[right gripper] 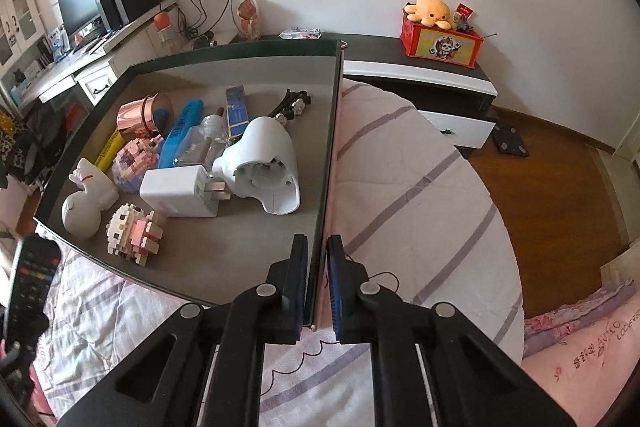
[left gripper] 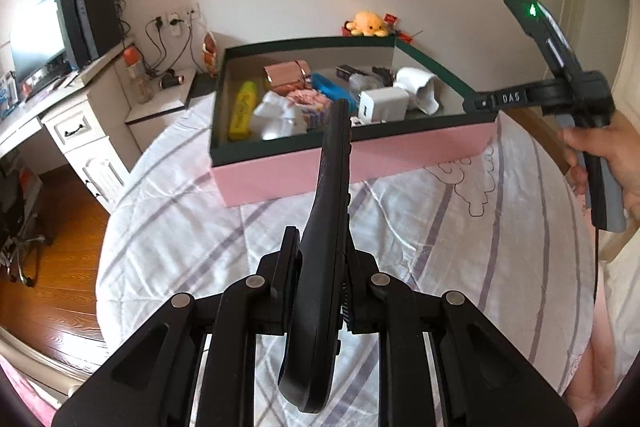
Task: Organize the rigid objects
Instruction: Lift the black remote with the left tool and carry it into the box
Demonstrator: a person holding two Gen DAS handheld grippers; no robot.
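Gripped edge-on between the fingers of the left gripper (left gripper: 320, 259), a black remote control (left gripper: 328, 207) is held above the bed (left gripper: 440, 235), its tip reaching toward a pink box (left gripper: 360, 155) with a dark green rim. Clamped on the box's right wall is the right gripper (right gripper: 318, 283). Lying inside the box are a white charger (right gripper: 180, 193), a white hair-dryer nozzle (right gripper: 268, 163), block figures and a yellow tube (left gripper: 242, 105).

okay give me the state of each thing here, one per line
Remote control: gripped on edge, held above the bed.
Left gripper: shut on the remote.
Right gripper: clamped on the box wall.
Box: open, lidless, holding items.
Charger: unplugged, lying flat.
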